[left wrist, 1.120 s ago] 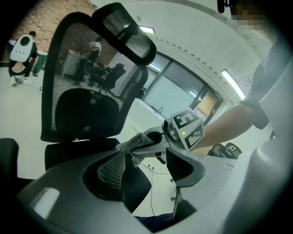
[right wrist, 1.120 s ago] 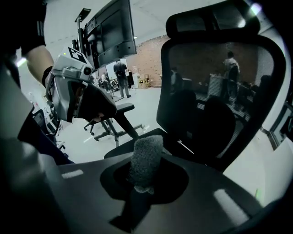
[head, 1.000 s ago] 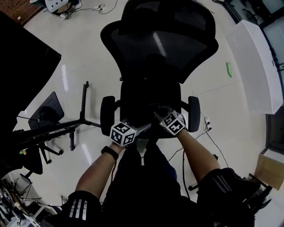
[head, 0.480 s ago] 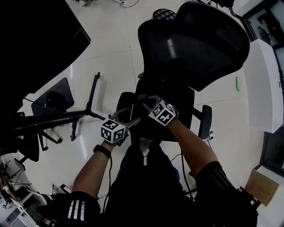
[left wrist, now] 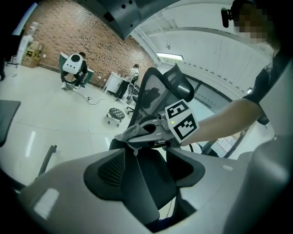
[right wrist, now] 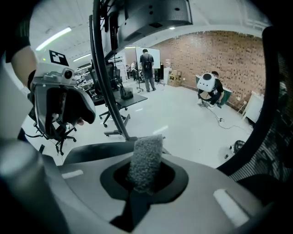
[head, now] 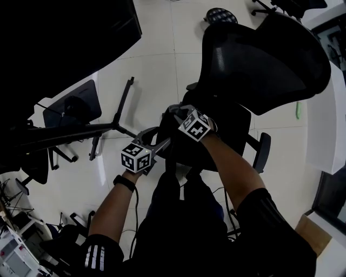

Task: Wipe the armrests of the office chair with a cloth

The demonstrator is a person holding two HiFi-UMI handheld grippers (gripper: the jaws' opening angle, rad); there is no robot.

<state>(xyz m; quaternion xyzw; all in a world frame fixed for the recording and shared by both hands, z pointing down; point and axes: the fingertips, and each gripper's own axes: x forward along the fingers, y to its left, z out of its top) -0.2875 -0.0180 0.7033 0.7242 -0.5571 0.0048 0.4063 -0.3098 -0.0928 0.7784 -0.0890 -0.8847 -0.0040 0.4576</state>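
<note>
Holding grey fuzzy cloth (right wrist: 145,160) in right gripper (right wrist: 140,188), jaws pinched on it.
Cloth sits mid-frame in head view, at black mesh office chair (head: 270,59) seat edge; left gripper (left wrist: 147,160) jaws together, nothing btwn.

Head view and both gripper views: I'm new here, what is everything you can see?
black mesh-backed office chair: one, black, head view's upper right.
black chair armrest: one clearly seen, black, beside the seat.
fuzzy grey cloth: one, grey, between the right gripper's jaws.
black tripod stand: one, black, floor left of chair.
dark round stool: one, dark, floor beyond chair.
distant people: at least two, by the brick wall.
left gripper: one, grey, jaws apart, something dark between them.
right gripper: one, grey, jaws shut on cloth.
</note>
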